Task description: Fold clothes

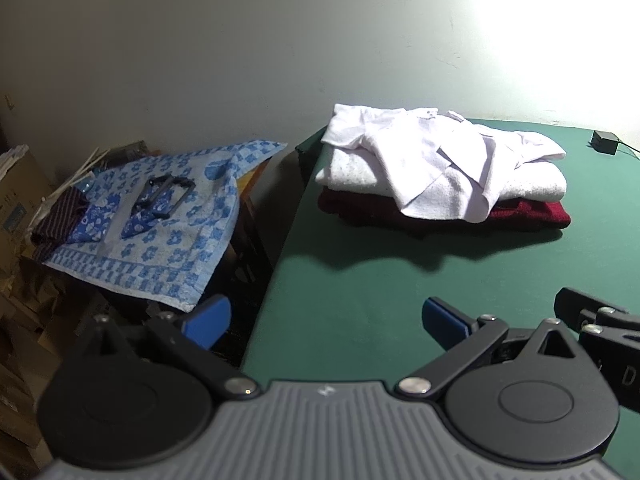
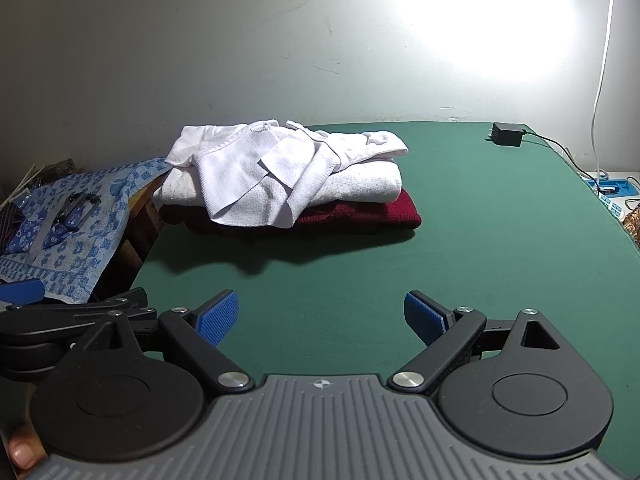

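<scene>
A pile of clothes sits at the far left of the green table (image 2: pixel 460 240): a loosely laid pale pink garment (image 2: pixel 256 160) on top of a folded white towel (image 2: pixel 360 186), on a folded dark red knit (image 2: pixel 384 212). The same pile shows in the left wrist view, with the pink garment (image 1: pixel 420 152) over the white towel (image 1: pixel 532 186) and the red knit (image 1: pixel 540 214). My left gripper (image 1: pixel 326 320) is open and empty, over the table's left edge. My right gripper (image 2: pixel 322 316) is open and empty above the table, short of the pile.
A blue-and-white floral cloth (image 1: pixel 160 220) lies draped over furniture left of the table, with a black buckle (image 1: pixel 166 192) and small blue fabric pieces on it. Cardboard boxes (image 1: pixel 20 200) stand at far left. A black power adapter (image 2: pixel 507 134) with a cable lies at the table's far right.
</scene>
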Available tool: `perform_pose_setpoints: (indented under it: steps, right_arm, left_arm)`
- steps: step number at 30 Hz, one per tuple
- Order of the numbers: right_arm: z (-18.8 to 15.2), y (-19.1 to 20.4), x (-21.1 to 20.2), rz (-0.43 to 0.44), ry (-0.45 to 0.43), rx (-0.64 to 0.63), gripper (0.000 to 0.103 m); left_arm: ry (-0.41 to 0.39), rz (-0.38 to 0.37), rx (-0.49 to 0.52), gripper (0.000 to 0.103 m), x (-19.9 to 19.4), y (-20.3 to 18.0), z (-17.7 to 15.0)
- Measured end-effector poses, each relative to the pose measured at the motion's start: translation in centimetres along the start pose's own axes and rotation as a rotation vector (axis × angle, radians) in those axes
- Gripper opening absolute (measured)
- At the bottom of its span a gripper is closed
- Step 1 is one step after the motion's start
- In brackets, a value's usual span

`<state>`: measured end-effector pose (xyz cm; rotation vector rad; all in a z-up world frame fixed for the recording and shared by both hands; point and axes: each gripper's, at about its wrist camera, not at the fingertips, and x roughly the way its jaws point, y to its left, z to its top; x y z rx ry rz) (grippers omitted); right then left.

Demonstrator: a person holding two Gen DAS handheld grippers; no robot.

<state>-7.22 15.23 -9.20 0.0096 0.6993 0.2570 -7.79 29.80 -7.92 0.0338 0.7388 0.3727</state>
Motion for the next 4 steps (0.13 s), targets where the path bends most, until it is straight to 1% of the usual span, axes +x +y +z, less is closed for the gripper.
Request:
perform_pose_setpoints:
  steps: [4]
  right_arm:
    - [-0.07, -0.09, -0.21, -0.001, -0.006, -0.001, 0.092]
  left_arm:
    - [-0.005, -0.001, 0.002, 0.102, -0.28, -0.11, -0.11]
